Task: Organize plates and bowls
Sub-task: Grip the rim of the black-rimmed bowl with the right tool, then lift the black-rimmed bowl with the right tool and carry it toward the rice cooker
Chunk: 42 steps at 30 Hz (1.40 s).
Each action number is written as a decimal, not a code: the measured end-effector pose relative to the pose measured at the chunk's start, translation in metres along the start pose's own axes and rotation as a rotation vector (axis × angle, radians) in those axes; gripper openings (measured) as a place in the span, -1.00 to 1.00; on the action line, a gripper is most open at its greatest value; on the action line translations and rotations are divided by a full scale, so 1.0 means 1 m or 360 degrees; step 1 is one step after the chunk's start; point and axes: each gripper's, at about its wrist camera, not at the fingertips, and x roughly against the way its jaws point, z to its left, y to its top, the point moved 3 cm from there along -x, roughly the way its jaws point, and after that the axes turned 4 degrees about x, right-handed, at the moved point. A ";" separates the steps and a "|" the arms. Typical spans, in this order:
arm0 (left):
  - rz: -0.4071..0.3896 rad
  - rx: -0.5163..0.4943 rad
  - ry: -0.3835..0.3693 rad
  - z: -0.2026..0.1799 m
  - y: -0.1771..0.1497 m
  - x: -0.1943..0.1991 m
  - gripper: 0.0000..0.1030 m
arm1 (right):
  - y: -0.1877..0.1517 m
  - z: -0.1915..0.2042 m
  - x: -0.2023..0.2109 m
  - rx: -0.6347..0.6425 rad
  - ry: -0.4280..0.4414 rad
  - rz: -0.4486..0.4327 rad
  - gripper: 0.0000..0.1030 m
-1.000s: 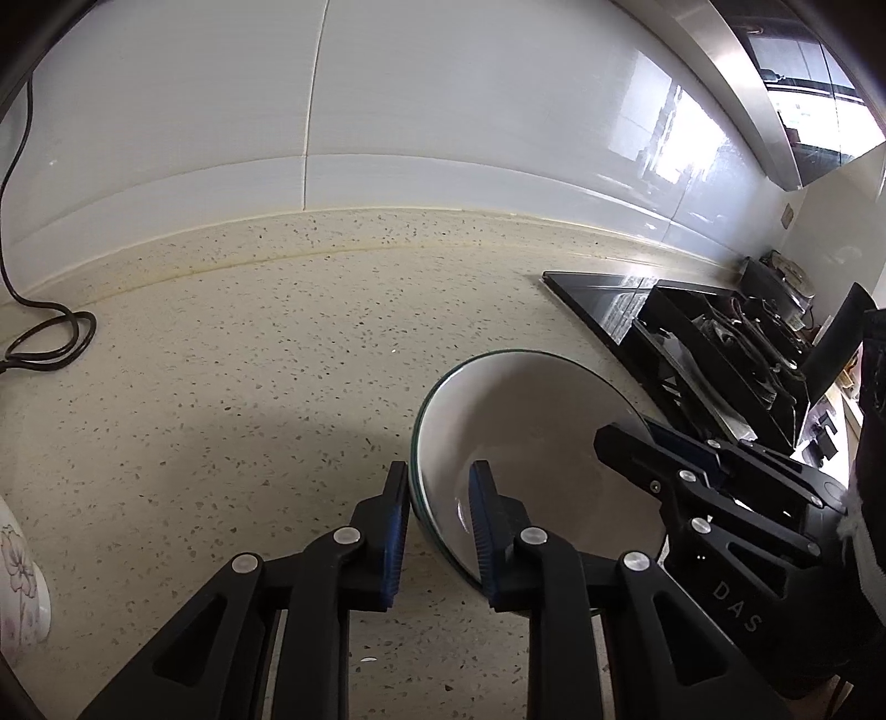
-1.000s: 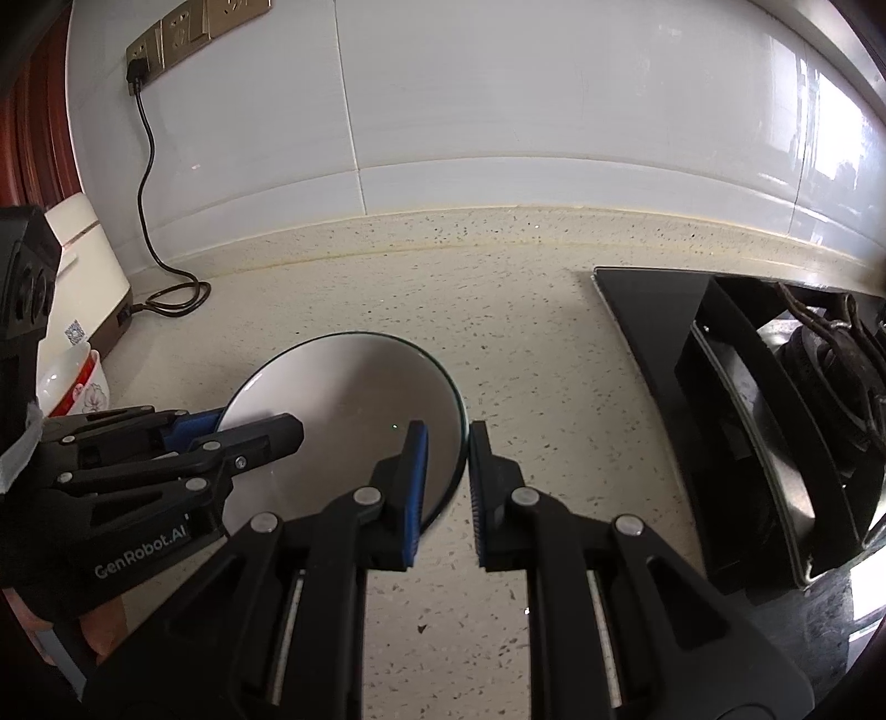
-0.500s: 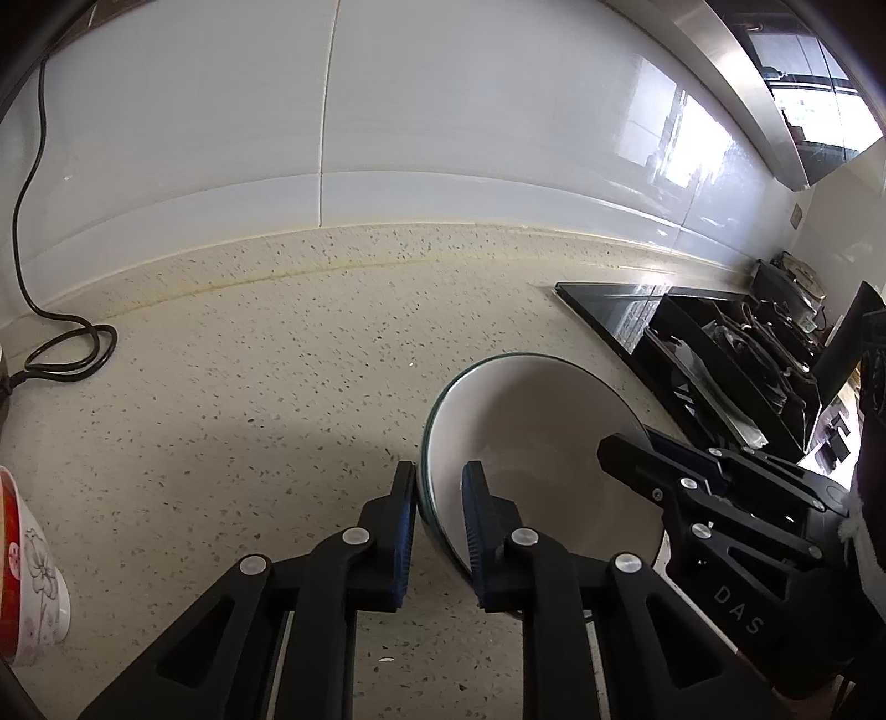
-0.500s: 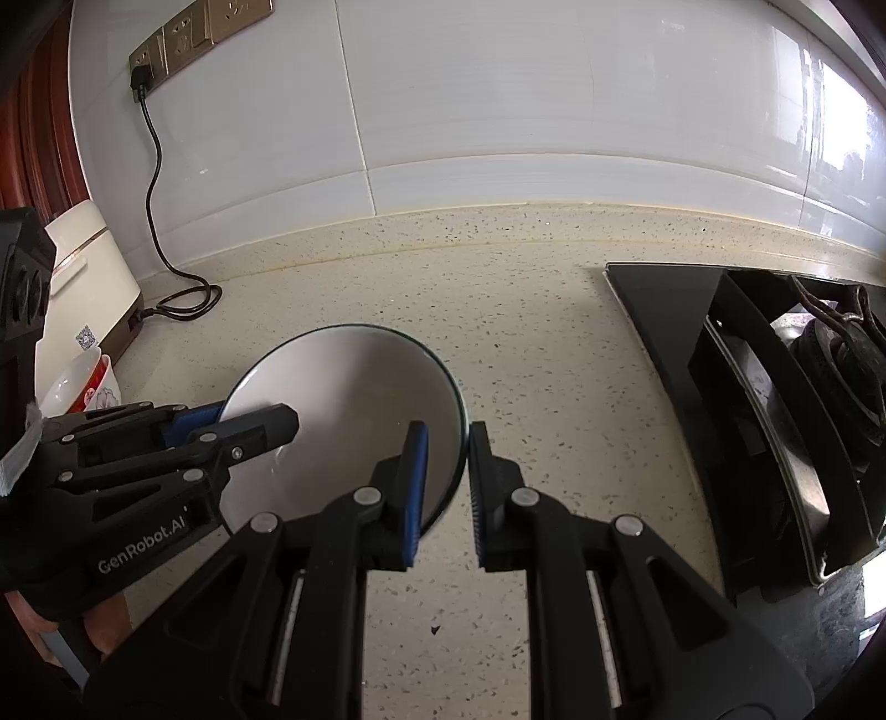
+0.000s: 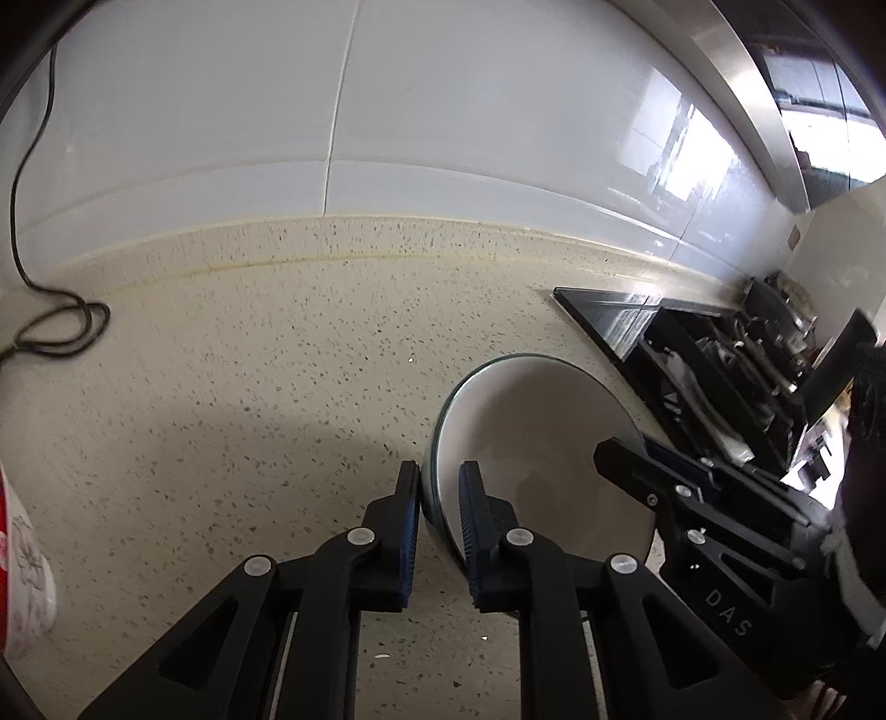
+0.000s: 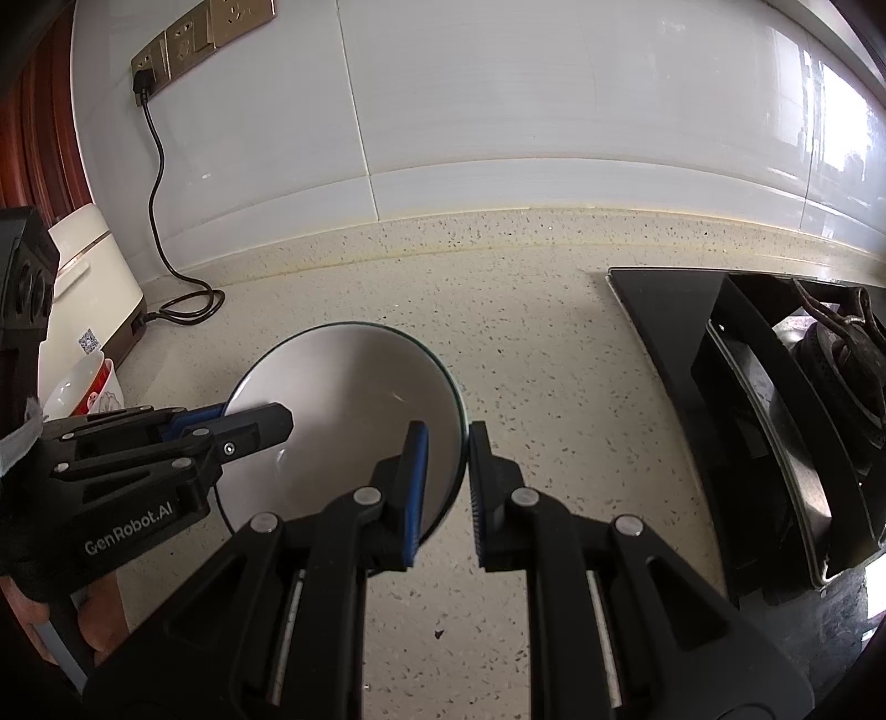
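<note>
A white bowl with a dark green rim [image 5: 531, 421] [image 6: 354, 399] is held over the speckled counter between both grippers. My left gripper [image 5: 439, 487] is shut on the bowl's left rim, one finger inside and one outside. My right gripper [image 6: 447, 443] is shut on the bowl's right rim the same way. Each gripper shows in the other's view: the right one in the left wrist view [image 5: 637, 465], the left one in the right wrist view [image 6: 260, 426]. A red and white floral bowl [image 5: 22, 576] [image 6: 83, 382] stands at the far left.
A black gas hob [image 6: 775, 399] [image 5: 692, 354] lies to the right. A cream appliance [image 6: 83, 277] with a black cable [image 6: 166, 310] stands at the left under wall sockets [image 6: 205, 33]. The white tiled wall [image 5: 387, 138] backs the counter.
Both grippers have moved slightly left with the bowl held between them. The hob has slid right in the views and the sockets and appliance show more. The grips have not changed.
</note>
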 end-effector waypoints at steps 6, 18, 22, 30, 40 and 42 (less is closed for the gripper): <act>0.0037 0.0057 -0.0052 0.007 0.001 -0.002 -0.72 | 0.001 0.001 -0.001 0.0015 0.0002 -0.0008 -0.66; 0.0049 0.0070 -0.0056 0.008 0.001 -0.002 -0.72 | 0.001 -0.001 -0.001 -0.0007 0.0022 -0.0012 -0.66; 0.0034 0.0075 -0.0053 0.008 0.004 0.003 -0.75 | 0.001 -0.003 -0.002 -0.0024 0.0050 -0.0008 -0.65; 0.0019 0.0106 -0.0049 0.013 0.006 0.012 -0.79 | 0.001 -0.001 -0.002 -0.0086 0.0110 0.0009 -0.65; 0.0105 0.0313 -0.0159 0.039 0.002 0.020 -0.82 | 0.007 0.017 0.012 -0.0086 0.0123 0.0034 -0.65; 0.0107 0.0340 -0.0164 0.043 0.000 0.024 -0.82 | 0.009 0.022 0.014 -0.0077 0.0123 0.0043 -0.65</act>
